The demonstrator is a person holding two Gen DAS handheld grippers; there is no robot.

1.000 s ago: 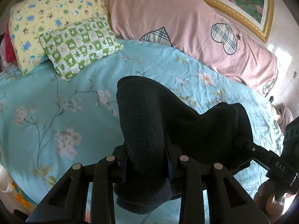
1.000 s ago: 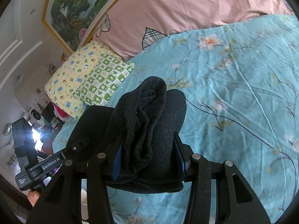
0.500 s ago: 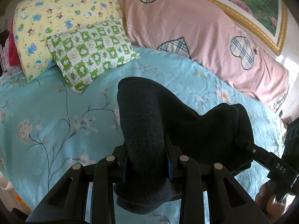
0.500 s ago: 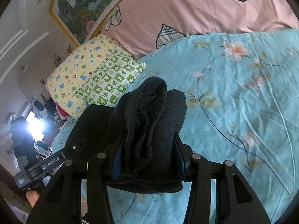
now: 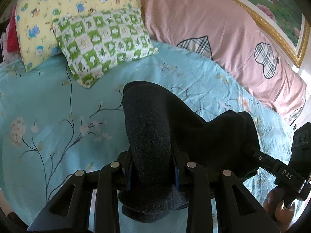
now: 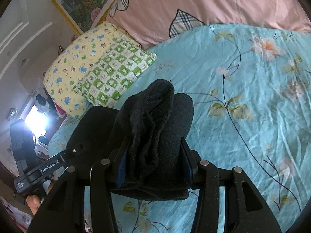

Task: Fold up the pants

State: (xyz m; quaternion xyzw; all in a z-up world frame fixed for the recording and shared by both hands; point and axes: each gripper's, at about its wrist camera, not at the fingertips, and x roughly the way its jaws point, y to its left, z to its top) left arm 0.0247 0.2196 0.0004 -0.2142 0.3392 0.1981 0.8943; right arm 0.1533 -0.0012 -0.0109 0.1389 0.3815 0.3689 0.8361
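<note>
The dark grey pants [image 5: 149,136] are held up above the blue floral bed sheet [image 5: 58,101], stretched between both grippers. My left gripper [image 5: 152,167] is shut on a bunched thick fold of the pants. My right gripper [image 6: 153,161] is shut on the other bunched end of the pants [image 6: 155,124]. The right gripper's body also shows at the right edge of the left wrist view [image 5: 281,172], and the left gripper's body at the lower left of the right wrist view [image 6: 48,167]. The fingertips are hidden in the cloth.
A green checked pillow [image 5: 103,44] and a yellow cartoon pillow [image 5: 58,5] lie at the bed's head. A pink quilt [image 5: 213,23] with plaid hearts runs along the far side under a gold-framed picture [image 5: 272,9]. The sheet [image 6: 252,106] spreads to the right.
Both grippers, still holding the pants, have moved toward the pillows and the pink quilt, which now look closer and larger. The grip on the cloth is unchanged.
</note>
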